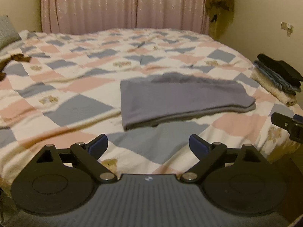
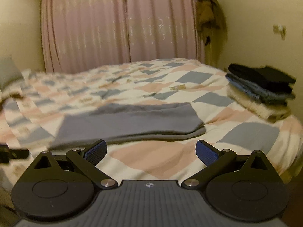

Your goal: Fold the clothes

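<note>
A folded grey garment (image 1: 181, 100) lies flat on the checked bedspread (image 1: 75, 87), ahead of both grippers. My left gripper (image 1: 148, 144) hovers just short of its near edge, jaws wide open and empty. In the right wrist view the same grey garment (image 2: 128, 123) lies ahead and slightly left, and my right gripper (image 2: 151, 151) is open with nothing between its blue pads (image 2: 207, 154). Part of the right gripper (image 1: 287, 125) shows at the right edge of the left wrist view. The left gripper (image 2: 11, 154) peeks in at the left edge of the right wrist view.
A stack of folded clothes (image 2: 261, 90), black on top of blue and cream, sits at the bed's right edge. Pink curtains (image 2: 117, 24) hang behind the bed. A brown cloth (image 1: 19, 58) lies at the far left. A grey pillow (image 1: 7, 30) rests at the left.
</note>
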### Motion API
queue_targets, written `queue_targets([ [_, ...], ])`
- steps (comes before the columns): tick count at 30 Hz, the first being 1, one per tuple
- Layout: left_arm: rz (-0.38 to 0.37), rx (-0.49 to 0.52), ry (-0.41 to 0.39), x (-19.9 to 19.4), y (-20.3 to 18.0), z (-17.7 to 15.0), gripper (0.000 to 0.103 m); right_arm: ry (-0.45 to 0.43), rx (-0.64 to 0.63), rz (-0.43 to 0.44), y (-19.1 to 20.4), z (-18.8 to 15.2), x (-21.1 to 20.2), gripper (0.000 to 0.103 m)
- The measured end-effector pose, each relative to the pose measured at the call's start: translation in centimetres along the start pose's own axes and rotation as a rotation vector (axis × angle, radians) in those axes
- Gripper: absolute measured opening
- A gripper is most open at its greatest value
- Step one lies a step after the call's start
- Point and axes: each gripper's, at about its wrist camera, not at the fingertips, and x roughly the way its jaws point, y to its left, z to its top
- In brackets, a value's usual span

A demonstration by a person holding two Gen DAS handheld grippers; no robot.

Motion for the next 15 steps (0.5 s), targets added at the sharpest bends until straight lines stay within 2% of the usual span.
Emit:
queue_targets([
  [3, -0.066, -0.045, 0.045, 1.9, 2.0, -0.1, 0.082, 0.015, -0.087, -0.025, 0.8, -0.7, 1.6, 0.103],
  [6, -0.14, -0.112, 0.076, 3.7, 5.0, 0.4, 0.069, 0.02, -0.171, -0.006, 2.5, -0.9, 3.5, 0.1],
  [9, -0.194, -0.177, 0.1, 5.4, 8.1, 1.4, 0.064, -0.009, -0.298, 0.04, 5.9, -1.0, 5.2, 0.089],
  [11, -0.222, -0.218, 0.113, 6.6, 10.3, 2.3, 0.053, -0.029, -0.394, 0.073, 8.8, -1.2, 6.4, 0.082],
  [13, -0.245, -0.26, 0.127, 7.6, 12.2, 3.2, 0.049, -0.033, -0.466, 0.121, 11.9, -1.3, 7.6, 0.073],
  [15, -0.27, -0.298, 0.133, 8.4, 14.0, 3.9, 0.048, -0.037, -0.532, 0.169, 14.8, -1.4, 8.8, 0.068],
])
